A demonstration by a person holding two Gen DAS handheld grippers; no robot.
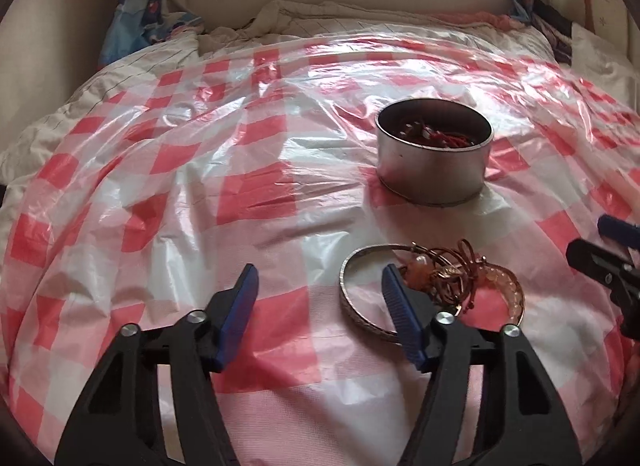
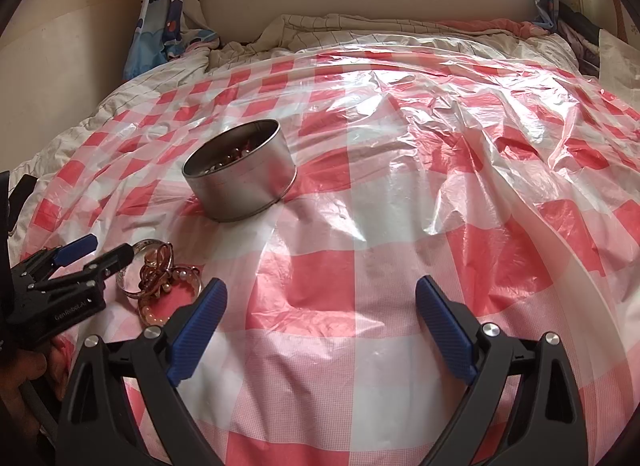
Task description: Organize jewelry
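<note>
Where the left wrist view looks down the bed, left hand-held gripper [image 1: 318,286] with blue-padded black fingers spread wide apart, gripping nothing, low over a red-and-white checked plastic sheet [image 1: 240,193] covering the bed. Its right-side finger in front of a flat silver metal bangle [image 1: 347,298] lying on the sheet; contact between them not clear. Against the bangle's right side, a tangled heap of copper-coloured wire rings and reddish cord [image 1: 456,270], with a pale orange beaded bracelet [image 1: 514,294] curving around its far right edge. Beyond the heap and well apart from it, a round silver metal tin [image 1: 434,163], upright, uncovered, with dark red cords and beads inside. At the right border, part of the right hand-held gripper [image 1: 596,246]. At the head of the bed, rumpled white lined bedding [image 1: 288,17].

In the right wrist view, right hand-held gripper [image 2: 320,298] likewise parted wide, nothing between its fingers, over bare checked sheet [image 2: 400,225]. At lower left, left hand-held gripper [image 2: 108,252] reaching in from the side, fingers apart, the nearer black finger tip just at the silver bangle [image 2: 124,282]. Copper tangle [image 2: 158,270] and beaded bracelet [image 2: 154,316] bunched together close beside the right gripper's left finger. Round tin [image 2: 244,177] farther up the sheet, apart from the pile, appearing tilted in the fisheye, reddish beads visible within. Blue cartoon-print curtain [image 2: 160,21] hanging at the far left corner.
</note>
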